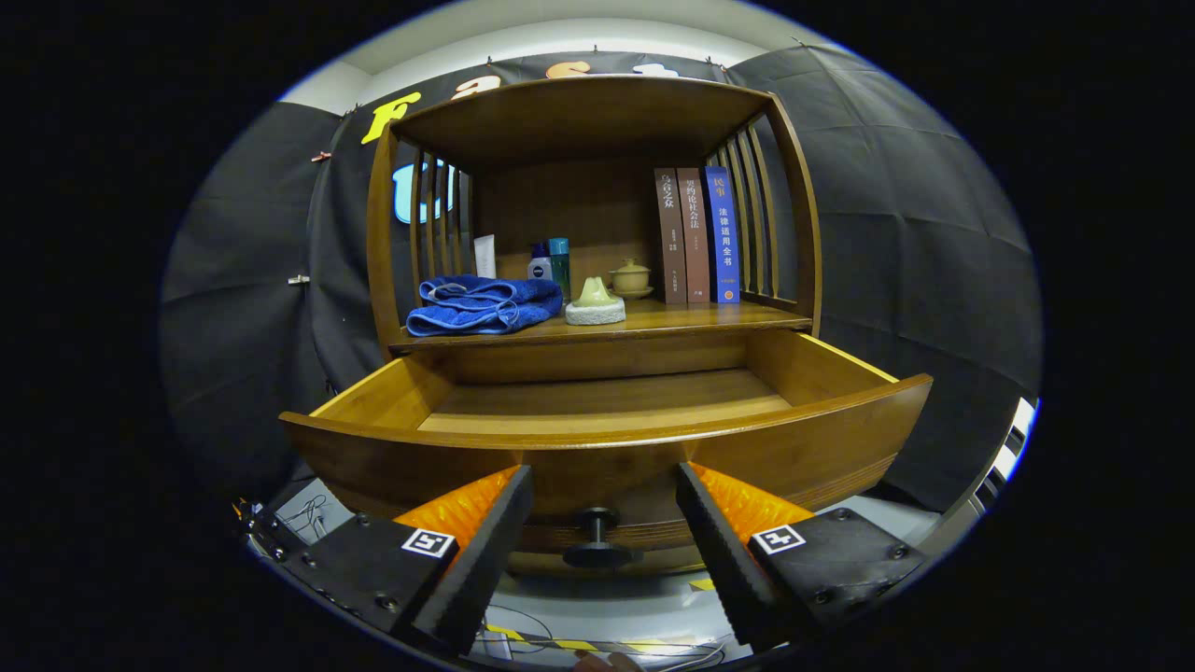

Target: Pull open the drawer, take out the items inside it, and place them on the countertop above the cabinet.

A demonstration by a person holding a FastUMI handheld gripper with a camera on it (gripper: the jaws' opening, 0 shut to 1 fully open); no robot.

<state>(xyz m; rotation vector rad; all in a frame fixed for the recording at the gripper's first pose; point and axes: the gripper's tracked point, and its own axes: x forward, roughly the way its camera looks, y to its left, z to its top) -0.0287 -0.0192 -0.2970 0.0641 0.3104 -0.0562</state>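
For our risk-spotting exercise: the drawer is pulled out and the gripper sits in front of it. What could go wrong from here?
1. The gripper is open with the drawer knob between its fingers; pushing forward could knock the drawer back in.
2. The blue towel and sponge lie near the countertop edge; a careless reach might sweep them off.

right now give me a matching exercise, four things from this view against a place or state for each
Things:
1. drawer
2. blue towel
3. three books
4. drawer knob

Places or states:
A. standing upright at the shelf's right end
B. between the open gripper's fingers, untouched
C. pulled out, nothing visible inside
D. folded at the shelf's left end

Pairs: 1-C, 2-D, 3-A, 4-B
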